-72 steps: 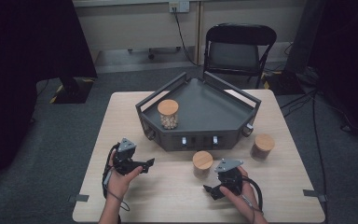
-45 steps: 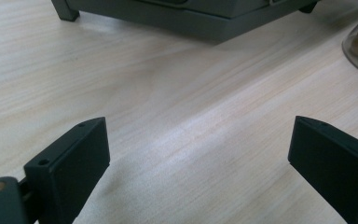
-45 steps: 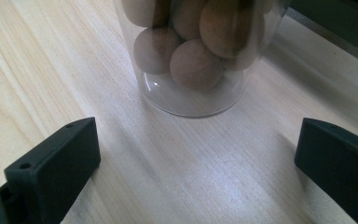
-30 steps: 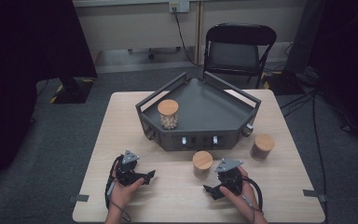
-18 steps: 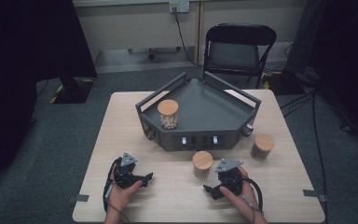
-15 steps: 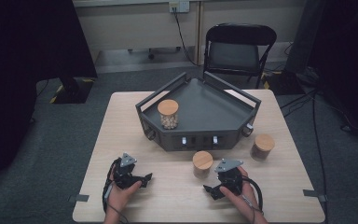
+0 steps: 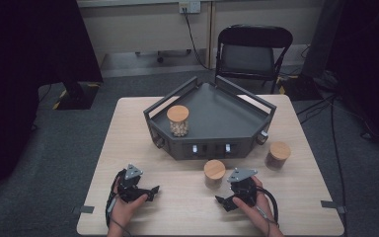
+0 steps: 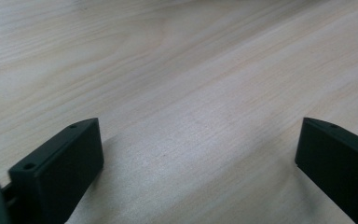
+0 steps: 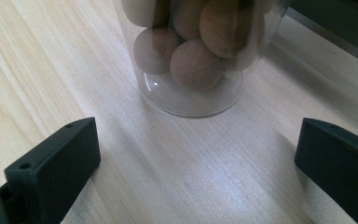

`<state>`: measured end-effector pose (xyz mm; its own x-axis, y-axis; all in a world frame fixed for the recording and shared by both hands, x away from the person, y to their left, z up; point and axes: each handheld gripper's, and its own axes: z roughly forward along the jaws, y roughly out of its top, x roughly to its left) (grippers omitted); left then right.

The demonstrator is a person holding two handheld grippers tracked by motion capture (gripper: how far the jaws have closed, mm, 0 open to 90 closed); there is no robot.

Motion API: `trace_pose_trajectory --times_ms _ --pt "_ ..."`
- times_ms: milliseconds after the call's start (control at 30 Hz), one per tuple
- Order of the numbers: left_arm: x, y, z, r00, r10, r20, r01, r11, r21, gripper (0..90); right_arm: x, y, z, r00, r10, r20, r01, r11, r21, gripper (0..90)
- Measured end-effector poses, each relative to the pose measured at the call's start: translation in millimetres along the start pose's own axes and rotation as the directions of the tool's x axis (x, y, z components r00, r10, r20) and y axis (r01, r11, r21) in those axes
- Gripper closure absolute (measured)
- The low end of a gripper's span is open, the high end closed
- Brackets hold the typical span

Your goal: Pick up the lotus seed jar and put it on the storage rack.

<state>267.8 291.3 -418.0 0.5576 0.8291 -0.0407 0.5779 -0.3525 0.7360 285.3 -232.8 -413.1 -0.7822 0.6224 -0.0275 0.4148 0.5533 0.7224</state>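
My left gripper (image 7: pixel 150 192) (image 8: pixel 199 136) rests low over the bare wooden table (image 7: pixel 128 128) at the near left. Its jaws have just been opening and now stand wide apart with nothing between them. My right gripper (image 7: pixel 223 203) (image 9: pixel 198 136) sits at the near right, open. A clear jar of brown balls (image 9: pixel 191 51) with a wooden lid (image 7: pixel 214 169) stands just ahead of its jaws, not touched. A second lidded jar (image 7: pixel 178 120) stands on the dark grey tray (image 7: pixel 227 116). A third jar (image 7: pixel 278 154) stands on the table to the tray's right.
The tray has raised rails and fills the table's middle and far part. A folding chair (image 7: pixel 251 49) stands behind the table. Cables (image 7: pixel 335 128) run along the floor at the right.
The left hand has drawn back toward the near edge since the earliest frame and has hardly moved in the last second. The right hand and the jars stay where they were.
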Motion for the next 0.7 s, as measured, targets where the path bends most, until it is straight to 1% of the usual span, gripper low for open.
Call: trace_pose_trajectory --times_ms 33,67,100,133,267,700 --pt "-1.0 0.3 0.1 1.0000 0.006 -0.004 -0.006 1.0000 0.002 0.3 0.0 0.0 0.0 1.0000 0.000 0.000 0.000 1.0000 0.000 0.0" --pt "-2.9 0.6 0.5 0.9997 0.021 -0.010 -0.021 0.9998 0.006 0.3 0.0 0.0 0.0 1.0000 0.000 0.000 0.000 1.0000 0.000 0.0" --pt "-2.9 0.6 0.5 0.9997 0.021 -0.010 -0.021 0.9998 0.006 0.3 0.0 0.0 0.0 1.0000 0.000 0.000 0.000 1.0000 0.000 0.0" --pt "-3.2 -0.1 0.3 0.9993 0.035 -0.011 -0.035 0.9994 0.007 0.3 0.0 0.0 0.0 1.0000 0.000 0.000 0.000 1.0000 0.000 0.0" --pt "-5.5 0.3 0.8 0.9992 0.035 -0.020 -0.035 0.9993 0.009 0.1 0.0 0.0 0.0 1.0000 0.000 0.000 0.000 1.0000 0.000 0.0" --pt "-4.1 1.7 2.9 0.9992 0.033 -0.023 -0.032 0.9995 0.006 0.1 0.0 0.3 0.0 1.0000 0.000 0.000 0.000 1.0000 0.001 0.0"
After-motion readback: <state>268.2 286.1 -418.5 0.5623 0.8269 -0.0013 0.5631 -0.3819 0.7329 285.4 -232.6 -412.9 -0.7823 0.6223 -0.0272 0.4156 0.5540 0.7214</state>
